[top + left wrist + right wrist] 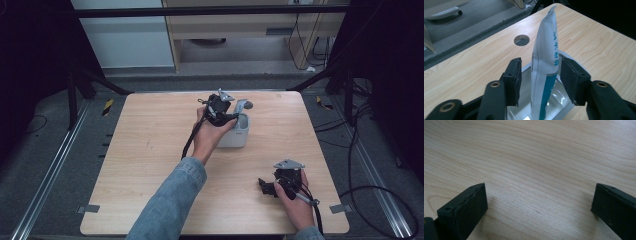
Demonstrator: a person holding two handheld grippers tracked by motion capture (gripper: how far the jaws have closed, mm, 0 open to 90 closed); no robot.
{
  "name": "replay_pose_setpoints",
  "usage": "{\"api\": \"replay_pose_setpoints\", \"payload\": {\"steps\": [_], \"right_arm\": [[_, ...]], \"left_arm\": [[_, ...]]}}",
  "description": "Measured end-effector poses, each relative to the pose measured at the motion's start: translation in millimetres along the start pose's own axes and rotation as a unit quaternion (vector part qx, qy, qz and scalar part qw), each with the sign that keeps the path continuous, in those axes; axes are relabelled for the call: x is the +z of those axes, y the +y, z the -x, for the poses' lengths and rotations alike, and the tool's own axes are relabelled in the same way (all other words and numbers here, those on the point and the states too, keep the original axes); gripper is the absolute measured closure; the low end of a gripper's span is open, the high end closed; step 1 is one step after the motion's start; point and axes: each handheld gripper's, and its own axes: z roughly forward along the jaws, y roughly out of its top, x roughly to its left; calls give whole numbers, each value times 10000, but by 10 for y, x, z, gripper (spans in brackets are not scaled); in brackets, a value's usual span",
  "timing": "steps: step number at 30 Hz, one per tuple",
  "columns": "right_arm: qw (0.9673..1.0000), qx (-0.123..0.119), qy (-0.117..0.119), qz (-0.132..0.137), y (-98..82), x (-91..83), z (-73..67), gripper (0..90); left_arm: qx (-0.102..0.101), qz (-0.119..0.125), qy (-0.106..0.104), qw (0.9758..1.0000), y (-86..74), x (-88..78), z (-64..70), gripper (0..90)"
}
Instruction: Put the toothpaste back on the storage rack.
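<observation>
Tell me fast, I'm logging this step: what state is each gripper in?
Left gripper: open, fingers clear of the toothpaste tube standing in the white holder.
Right gripper: open, holding nothing, over the table.

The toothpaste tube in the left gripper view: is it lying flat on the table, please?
No, the toothpaste tube stands upright in the white holder, between the open jaws of the left hand-held gripper.

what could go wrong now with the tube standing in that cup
The tube stands tall and leaning in the white cup, free between the open jaws of the left hand-held gripper. It might tip out, or a jaw could knock it as the hand pulls away. The light cup may slide too.
</observation>
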Motion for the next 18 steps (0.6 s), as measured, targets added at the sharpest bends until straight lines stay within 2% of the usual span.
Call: {"api": "replay_pose_setpoints", "payload": {"steps": [6, 9, 13, 18], "right_arm": [[10000, -3, -3, 0, 0, 0, 0, 3], [10000, -2, -4, 1, 0, -1, 0, 3], [10000, 29, 0, 9, -1, -2, -5, 3], [10000, 32, -9, 12, -3, -2, -8, 4]], "left_arm": [[37, -34, -51, 10000, -21, -60, 51, 401], [136, -58, -45, 9999, -64, -102, 91, 368], [117, -47, -159, 9998, -118, -129, 128, 320], [115, 42, -177, 9998, -150, -208, 165, 272]]}}
